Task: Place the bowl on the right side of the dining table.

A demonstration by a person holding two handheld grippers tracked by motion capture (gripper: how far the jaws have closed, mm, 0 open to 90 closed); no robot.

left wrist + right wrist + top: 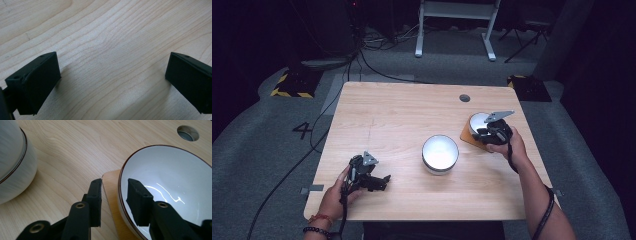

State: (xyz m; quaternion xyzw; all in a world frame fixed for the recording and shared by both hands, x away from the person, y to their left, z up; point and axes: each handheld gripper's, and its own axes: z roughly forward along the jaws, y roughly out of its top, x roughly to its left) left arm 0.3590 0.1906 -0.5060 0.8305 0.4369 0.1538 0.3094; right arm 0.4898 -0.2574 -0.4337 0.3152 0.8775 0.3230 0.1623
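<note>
Small white bowl (170,187) with a brown rim line sat on a thin wooden coaster (111,195) near the table's right edge, below the grommet hole (188,133). My right gripper (114,195) straddled its near rim: one jaw inside the bowl, the other outside over the coaster, a narrow gap with the rim between them, not yet pinched as far as I could tell. A rim grip made sense here, since the bowl's body was too wide for the jaws to span. In the high view the right gripper (492,131) covered the bowl's front edge.

The bigger white bowl (440,153) stood mid-table, well apart from the coaster and untouched; probably where the small one goes or nests, my guess.

My left gripper (112,82) rested low over bare table (105,30) at the near left, jaws spread wide, holding nothing, parked clear of the work.
</note>
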